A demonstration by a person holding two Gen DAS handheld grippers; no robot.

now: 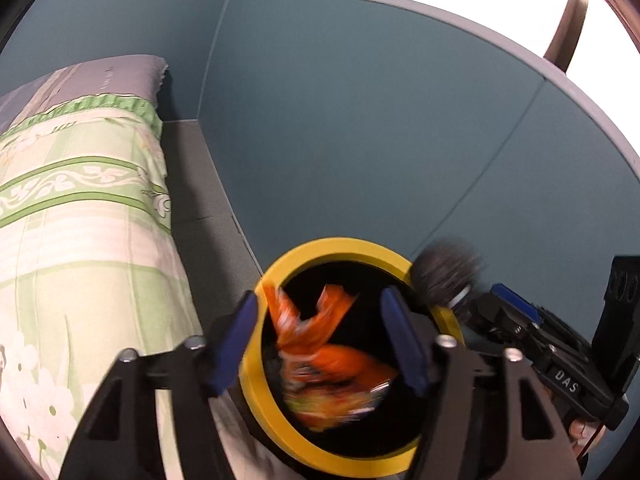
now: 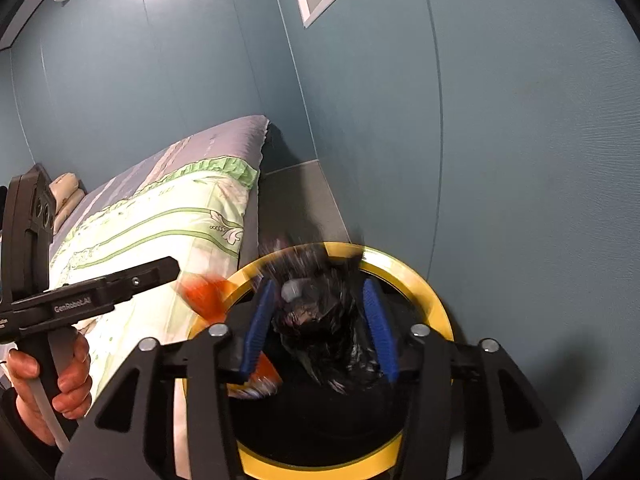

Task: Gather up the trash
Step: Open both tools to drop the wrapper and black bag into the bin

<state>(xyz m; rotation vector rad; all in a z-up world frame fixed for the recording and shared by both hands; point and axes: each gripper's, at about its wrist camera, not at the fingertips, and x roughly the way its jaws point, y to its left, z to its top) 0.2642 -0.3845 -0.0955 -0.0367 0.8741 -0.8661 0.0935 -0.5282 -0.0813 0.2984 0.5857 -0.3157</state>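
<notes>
Trash is going into the yellow-rimmed bin [image 1: 280, 264] that stands on the floor between the bed [image 1: 80, 208] and the blue wall [image 1: 360, 120]. An orange wrapper [image 1: 320, 344], motion-blurred, lies between the spread fingers of the left gripper [image 1: 320, 340] and over the bin's dark mouth; the blue pads look clear of it, so I judge it released and dropping, though the blur leaves contact uncertain. In the right wrist view a crumpled black piece [image 2: 316, 320], equally blurred, sits between the open fingers of the right gripper [image 2: 318, 328], also above the mouth of the bin [image 2: 432, 292] and seemingly let go. Both pieces thus appear nearly disposed of. Whether more rubbish waits elsewhere cannot be told, as neither view shows any on the bed or the floor.
</notes>
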